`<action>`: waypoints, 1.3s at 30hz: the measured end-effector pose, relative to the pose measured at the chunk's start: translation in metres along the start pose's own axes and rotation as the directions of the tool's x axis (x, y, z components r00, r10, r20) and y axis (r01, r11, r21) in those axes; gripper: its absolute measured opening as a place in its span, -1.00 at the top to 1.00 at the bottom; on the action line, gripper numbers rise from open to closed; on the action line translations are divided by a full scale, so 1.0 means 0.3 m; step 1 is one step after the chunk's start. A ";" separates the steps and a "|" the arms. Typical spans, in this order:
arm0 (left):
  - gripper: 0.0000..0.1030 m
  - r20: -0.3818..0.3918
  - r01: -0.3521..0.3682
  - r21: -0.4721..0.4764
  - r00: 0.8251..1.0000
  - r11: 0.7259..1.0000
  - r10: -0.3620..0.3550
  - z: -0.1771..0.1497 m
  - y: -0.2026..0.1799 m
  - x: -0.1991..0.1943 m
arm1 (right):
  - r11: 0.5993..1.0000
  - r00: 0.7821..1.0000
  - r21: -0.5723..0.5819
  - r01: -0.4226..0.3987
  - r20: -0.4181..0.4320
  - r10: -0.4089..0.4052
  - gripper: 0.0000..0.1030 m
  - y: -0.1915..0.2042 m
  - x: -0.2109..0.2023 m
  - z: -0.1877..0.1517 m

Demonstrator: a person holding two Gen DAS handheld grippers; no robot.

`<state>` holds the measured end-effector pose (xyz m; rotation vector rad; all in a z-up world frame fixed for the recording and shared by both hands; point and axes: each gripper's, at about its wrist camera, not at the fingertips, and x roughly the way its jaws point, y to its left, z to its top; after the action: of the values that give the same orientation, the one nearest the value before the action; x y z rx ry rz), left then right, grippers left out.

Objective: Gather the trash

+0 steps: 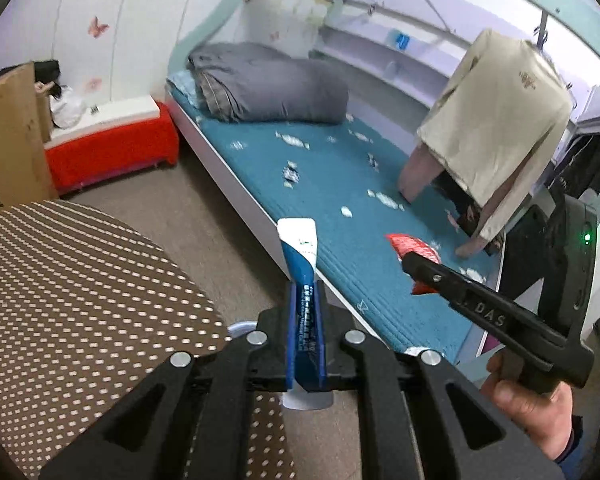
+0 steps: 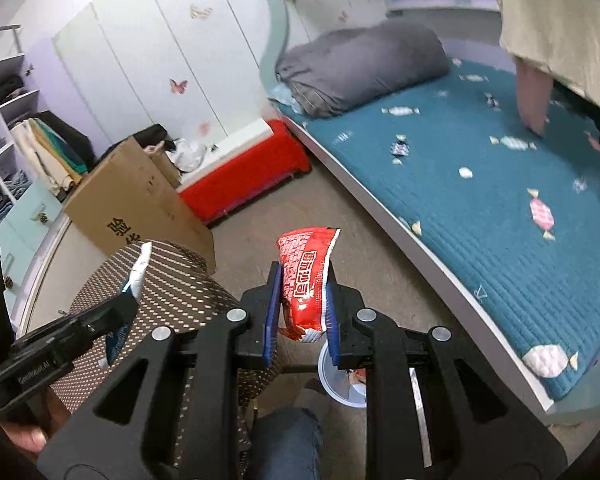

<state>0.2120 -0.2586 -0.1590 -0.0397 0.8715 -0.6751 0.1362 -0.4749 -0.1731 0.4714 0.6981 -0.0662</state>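
My left gripper [image 1: 303, 300] is shut on a flat blue and white wrapper [image 1: 300, 248] that sticks up between its blue pads; the same gripper [image 2: 130, 296] and blue and white wrapper [image 2: 138, 270] show at the left of the right wrist view. My right gripper [image 2: 302, 308] is shut on a red snack wrapper [image 2: 306, 276] with white print; from the left wrist view that right gripper [image 1: 414, 266] holds the red wrapper [image 1: 412, 246] over the bed's edge. A white bin [image 2: 340, 380] with scraps inside sits on the floor just below the right gripper.
A brown dotted stool [image 1: 80, 300] is at the left. The bed has a teal candy-print cover [image 1: 340, 184] and a grey folded quilt [image 1: 268, 84]. A cardboard box [image 2: 136, 196] and a red-skirted bench [image 2: 244, 176] stand by the wall. Hanging clothes [image 1: 496, 120] drape over the bed. A knee [image 2: 288, 440] is below.
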 end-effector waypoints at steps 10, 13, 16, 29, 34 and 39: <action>0.84 -0.140 -0.003 0.012 0.990 1.000 0.005 -0.007 -0.009 0.259 | 0.996 0.997 0.088 0.019 -0.074 -0.013 0.62 -0.106 0.160 -0.022; 0.82 -0.196 -0.002 0.015 0.981 1.000 0.005 -0.009 0.006 0.337 | 0.993 0.995 0.113 0.022 -0.099 -0.011 0.62 -0.132 0.211 -0.027; 0.18 -0.231 -0.014 0.019 0.973 1.000 0.018 -0.011 0.025 0.389 | 0.991 0.992 0.132 0.020 -0.125 -0.003 0.58 -0.150 0.268 -0.036; -0.73 -0.101 -0.132 -0.006 0.986 0.991 0.131 -0.021 0.107 0.199 | 0.976 0.989 0.217 0.037 -0.146 -0.005 -0.88 -0.158 0.264 -0.113; -0.78 -0.010 -0.208 0.057 0.978 0.977 0.209 -0.042 0.082 0.042 | 0.984 0.995 0.177 0.036 -0.094 -0.019 -0.88 -0.081 0.145 -0.109; -0.82 0.074 -0.256 0.065 0.965 0.964 0.251 -0.073 0.072 -0.128 | 0.992 0.999 0.125 0.023 -0.034 -0.019 -0.88 0.033 0.017 -0.088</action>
<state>0.1905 -0.2147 -0.1532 0.1152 0.7723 -0.4625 0.1262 -0.4539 -0.1899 0.5862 0.7338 -0.1233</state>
